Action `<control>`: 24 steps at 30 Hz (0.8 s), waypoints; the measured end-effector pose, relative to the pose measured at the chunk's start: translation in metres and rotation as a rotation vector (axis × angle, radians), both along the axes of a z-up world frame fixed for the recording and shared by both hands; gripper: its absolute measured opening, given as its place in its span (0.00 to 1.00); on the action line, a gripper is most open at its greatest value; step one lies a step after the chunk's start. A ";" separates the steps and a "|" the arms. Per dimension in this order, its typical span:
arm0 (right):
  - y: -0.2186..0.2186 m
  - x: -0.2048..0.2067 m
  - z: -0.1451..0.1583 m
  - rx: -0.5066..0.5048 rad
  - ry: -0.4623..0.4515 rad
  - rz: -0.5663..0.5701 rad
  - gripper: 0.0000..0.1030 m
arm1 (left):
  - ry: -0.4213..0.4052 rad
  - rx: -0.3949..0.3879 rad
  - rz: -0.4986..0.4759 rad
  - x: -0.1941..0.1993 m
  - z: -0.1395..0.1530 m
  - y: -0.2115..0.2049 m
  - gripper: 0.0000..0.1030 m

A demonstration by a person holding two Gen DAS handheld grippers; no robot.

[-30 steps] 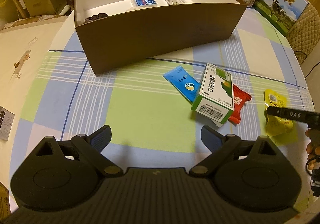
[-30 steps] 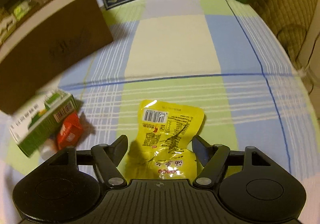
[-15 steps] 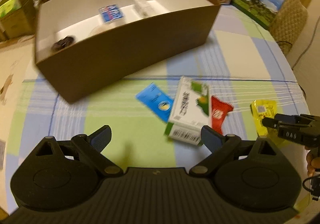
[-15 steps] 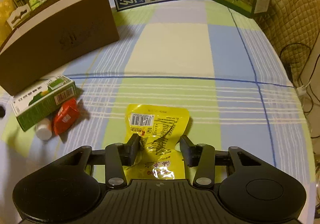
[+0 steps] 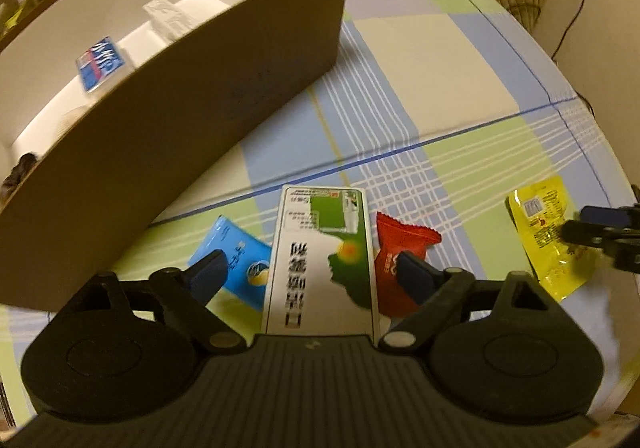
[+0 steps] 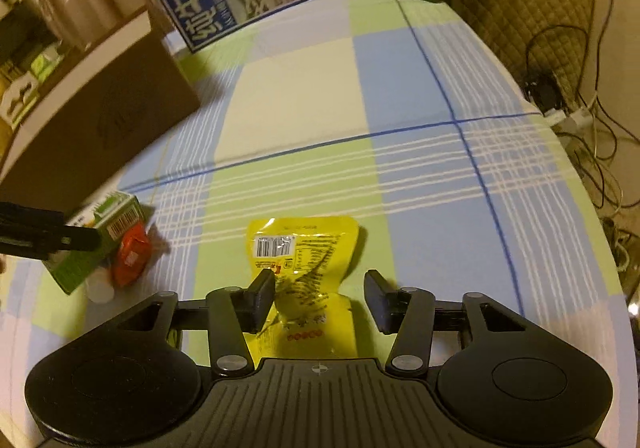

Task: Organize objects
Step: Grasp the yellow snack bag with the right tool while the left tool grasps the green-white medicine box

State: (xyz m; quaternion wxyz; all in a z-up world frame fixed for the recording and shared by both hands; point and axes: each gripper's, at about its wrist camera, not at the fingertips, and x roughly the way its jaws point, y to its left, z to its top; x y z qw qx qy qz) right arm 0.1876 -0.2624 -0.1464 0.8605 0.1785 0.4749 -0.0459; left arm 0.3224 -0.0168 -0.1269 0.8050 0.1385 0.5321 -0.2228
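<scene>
The left claw [image 5: 312, 274] is open wide, with the green and white box [image 5: 322, 260] lying flat on the table [image 5: 432, 59] between its fingers. The right claw [image 6: 320, 298] is open too, around the yellow packet [image 6: 306, 268]. The brown box [image 5: 168, 119] stands just behind.

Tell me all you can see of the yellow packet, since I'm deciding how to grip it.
The yellow packet is a flat, glossy, crinkled plastic pouch with a white barcode label and fine print near its far end and red dots near its near end. It lies flat on the checked tablecloth, apart from the other items. The right gripper straddles its narrowed middle, fingers open, the left one at its edge; contact is unclear.
</scene>
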 end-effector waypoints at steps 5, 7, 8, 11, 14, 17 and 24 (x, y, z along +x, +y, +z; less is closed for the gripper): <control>-0.025 -0.019 0.001 0.177 -0.012 -0.108 0.48 | 0.015 -0.006 -0.020 0.004 -0.008 0.000 0.55; -0.036 -0.028 -0.003 0.283 -0.017 -0.165 0.48 | 0.013 -0.026 -0.014 0.004 -0.007 0.004 0.50; -0.040 -0.033 -0.006 0.337 -0.023 -0.188 0.48 | 0.006 -0.028 -0.007 0.004 -0.007 0.005 0.50; -0.047 -0.041 -0.014 0.444 -0.042 -0.240 0.48 | -0.014 -0.040 0.014 -0.001 -0.002 0.012 0.50; -0.049 -0.043 -0.022 0.524 -0.062 -0.283 0.48 | -0.023 -0.063 0.050 -0.008 0.006 0.024 0.50; -0.049 -0.041 -0.029 0.588 -0.078 -0.312 0.48 | -0.037 -0.082 0.102 -0.017 0.015 0.042 0.50; -0.054 -0.031 -0.045 0.651 -0.092 -0.381 0.21 | -0.056 -0.094 0.244 -0.039 0.024 0.090 0.50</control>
